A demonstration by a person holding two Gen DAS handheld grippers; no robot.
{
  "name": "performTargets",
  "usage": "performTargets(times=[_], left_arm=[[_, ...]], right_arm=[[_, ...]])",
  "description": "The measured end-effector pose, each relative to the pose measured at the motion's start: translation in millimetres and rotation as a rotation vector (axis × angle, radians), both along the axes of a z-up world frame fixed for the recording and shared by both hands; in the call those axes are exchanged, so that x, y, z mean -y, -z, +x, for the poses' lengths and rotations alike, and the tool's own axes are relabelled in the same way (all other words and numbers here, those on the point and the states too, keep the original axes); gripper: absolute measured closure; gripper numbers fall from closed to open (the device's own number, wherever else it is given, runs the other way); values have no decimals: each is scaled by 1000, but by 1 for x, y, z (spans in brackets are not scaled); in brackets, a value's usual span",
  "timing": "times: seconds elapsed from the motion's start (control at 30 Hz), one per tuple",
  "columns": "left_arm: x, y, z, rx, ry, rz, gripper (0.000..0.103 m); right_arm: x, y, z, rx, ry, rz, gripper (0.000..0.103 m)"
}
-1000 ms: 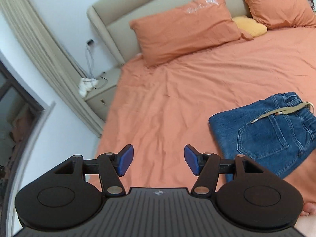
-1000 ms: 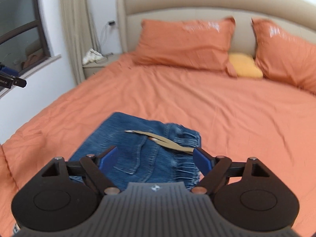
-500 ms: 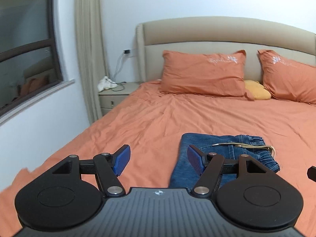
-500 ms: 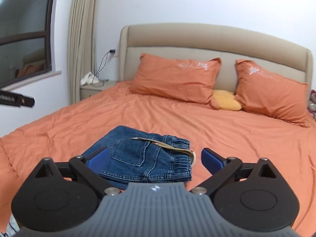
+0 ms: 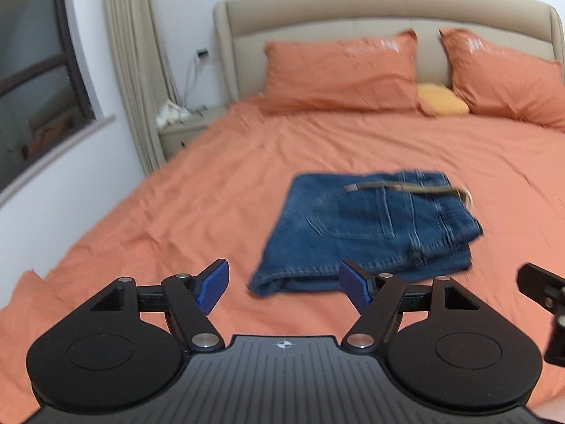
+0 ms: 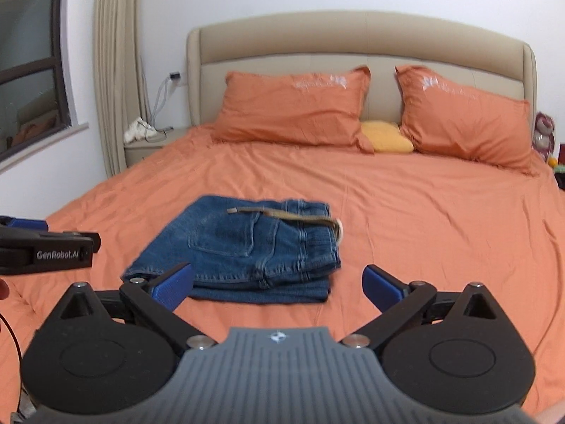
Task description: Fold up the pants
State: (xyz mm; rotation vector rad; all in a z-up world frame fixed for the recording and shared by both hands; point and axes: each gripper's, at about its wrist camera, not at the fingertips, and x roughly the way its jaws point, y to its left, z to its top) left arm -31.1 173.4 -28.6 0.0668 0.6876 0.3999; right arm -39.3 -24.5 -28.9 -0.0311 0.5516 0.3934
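1. Currently the pants (image 6: 247, 247) lie folded in a compact stack on the orange bed (image 6: 423, 229), near its foot, with the drawstring (image 6: 282, 213) draped across the top layer
2. Left gripper (image 5: 282, 288): its jaws have just been opening; they stand wide apart with nothing between them
3. Right gripper (image 6: 277, 286): jaws fully apart, nothing held, short of the stack
4. Judged step: release and withdrawal after the final fold
5. Both grippers are best kept clear of the denim edges so that the layers are not dragged
6. The drawstring could snag a pad (image 6: 173, 284); retreat should run straight back
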Motion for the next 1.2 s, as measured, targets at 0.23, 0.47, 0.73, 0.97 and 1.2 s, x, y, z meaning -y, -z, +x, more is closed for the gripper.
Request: performTargets(times=[0.23, 0.47, 0.73, 0.97, 1.2], left_arm=[[2, 15, 5, -60, 13, -33, 19], [-1, 13, 9, -64, 22, -51, 19], [3, 13, 11, -68, 30, -32, 18], [5, 11, 11, -65, 35, -30, 18], [8, 9, 11, -64, 38, -30, 18]], right_arm=[[-10, 15, 21, -43, 22, -40, 6], [-10, 17, 29, -61, 30, -40, 6], [-6, 15, 31, -62, 42, -29, 6], [-3, 12, 26, -45, 44, -19, 6], [3, 10, 23, -36, 55, -6, 6]])
